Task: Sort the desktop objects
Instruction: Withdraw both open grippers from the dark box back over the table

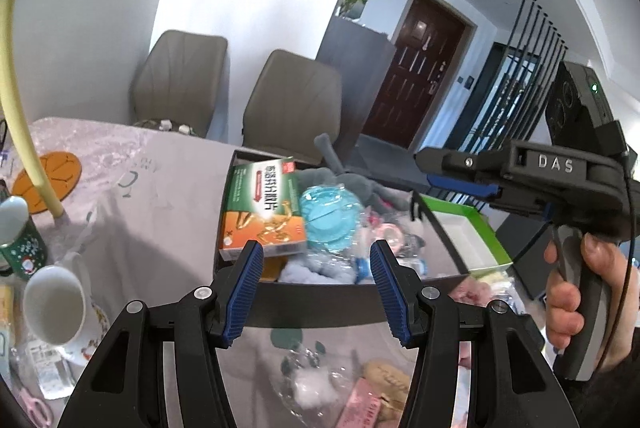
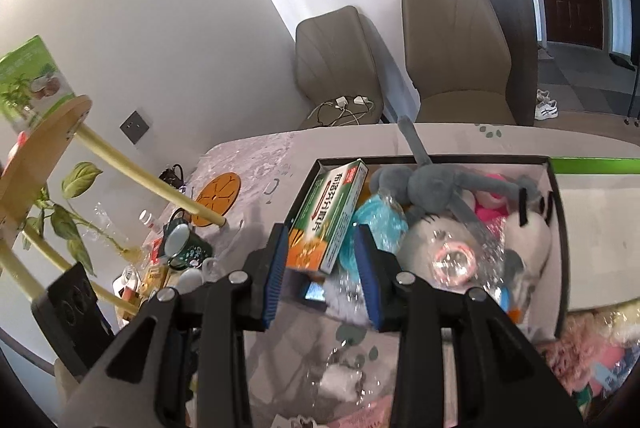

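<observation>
Left tool: jaws apart, nothing between them, poised over the near wall of a dark box on the table. Inside the box: green-and-orange medicine carton, blue plastic piece, grey plush toy. White mug at left. Right tool held in a hand at right.

Right tool: jaws apart, empty, above the same box; carton leans at its left end, plush sprawled across the other contents. Orange coaster on the table beyond.
</observation>
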The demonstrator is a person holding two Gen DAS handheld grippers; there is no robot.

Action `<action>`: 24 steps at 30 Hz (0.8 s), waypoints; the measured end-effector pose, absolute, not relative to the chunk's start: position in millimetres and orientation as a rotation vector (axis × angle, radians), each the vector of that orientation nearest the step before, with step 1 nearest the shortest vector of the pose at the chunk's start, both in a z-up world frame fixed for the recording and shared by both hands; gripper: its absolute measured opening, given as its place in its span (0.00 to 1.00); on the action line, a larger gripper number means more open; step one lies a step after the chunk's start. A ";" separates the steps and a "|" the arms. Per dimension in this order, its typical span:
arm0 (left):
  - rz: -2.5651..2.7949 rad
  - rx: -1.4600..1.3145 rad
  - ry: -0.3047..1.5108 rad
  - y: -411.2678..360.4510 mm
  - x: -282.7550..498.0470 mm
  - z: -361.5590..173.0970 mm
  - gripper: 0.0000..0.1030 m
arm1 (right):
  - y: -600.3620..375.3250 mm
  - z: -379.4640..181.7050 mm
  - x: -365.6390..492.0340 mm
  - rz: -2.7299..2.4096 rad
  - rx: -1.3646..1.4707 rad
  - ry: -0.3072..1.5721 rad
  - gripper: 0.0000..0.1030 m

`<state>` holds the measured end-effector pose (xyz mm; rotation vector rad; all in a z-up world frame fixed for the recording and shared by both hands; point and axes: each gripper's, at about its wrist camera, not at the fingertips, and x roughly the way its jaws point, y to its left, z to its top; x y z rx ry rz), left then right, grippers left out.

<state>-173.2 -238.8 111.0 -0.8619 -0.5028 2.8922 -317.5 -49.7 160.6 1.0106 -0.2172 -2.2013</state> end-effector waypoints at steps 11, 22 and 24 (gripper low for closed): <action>2.917 -0.796 -0.442 -212.1 -131.2 138.6 0.55 | -3.3 184.0 -266.2 -2.212 0.933 -0.279 0.34; 2.905 -0.783 -0.385 -179.2 -99.9 144.0 0.55 | 48.4 178.6 -218.8 -2.219 0.917 -0.320 0.41; 2.901 -0.781 -0.380 -174.7 -94.3 143.4 0.55 | 57.5 177.1 -211.5 -2.224 0.915 -0.330 0.43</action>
